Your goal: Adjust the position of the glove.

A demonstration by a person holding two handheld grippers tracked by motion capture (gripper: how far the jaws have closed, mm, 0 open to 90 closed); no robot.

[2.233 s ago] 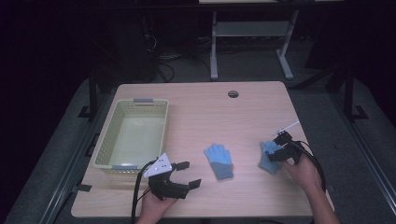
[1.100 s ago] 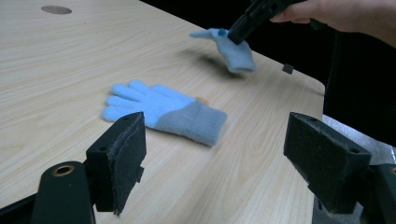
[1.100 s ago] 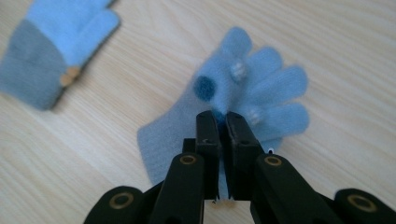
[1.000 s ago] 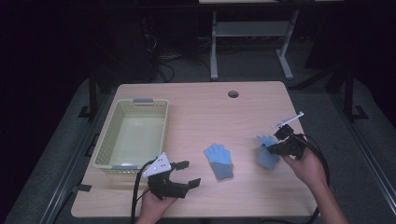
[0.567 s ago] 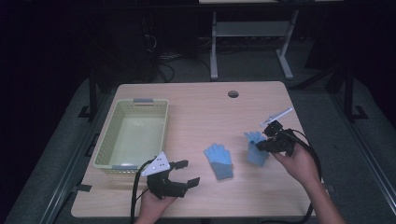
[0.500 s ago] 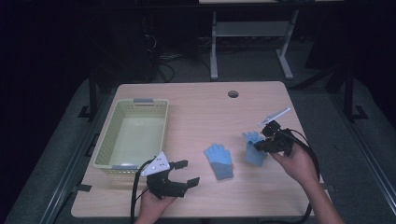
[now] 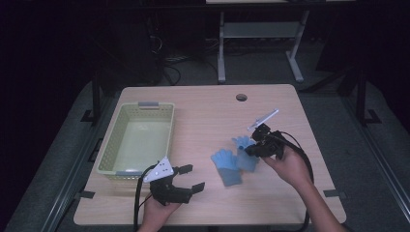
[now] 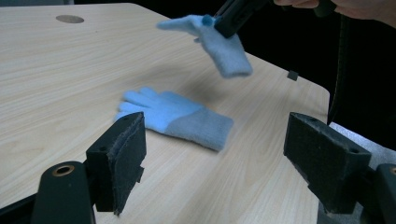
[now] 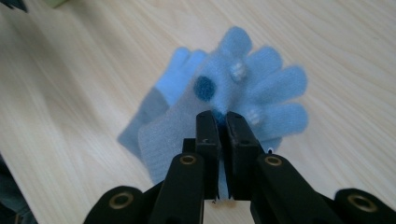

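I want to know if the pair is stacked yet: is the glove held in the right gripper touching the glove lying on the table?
Apart. In the left gripper view the held glove hangs in the air, with bare tabletop visible between it and the flat glove.

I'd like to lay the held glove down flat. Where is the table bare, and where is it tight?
Bare wood lies between the basket and the flat glove, and across the far side around the round hole. It is crowded near the right gripper, whose held glove hangs just above the flat one. The left gripper takes the near edge.
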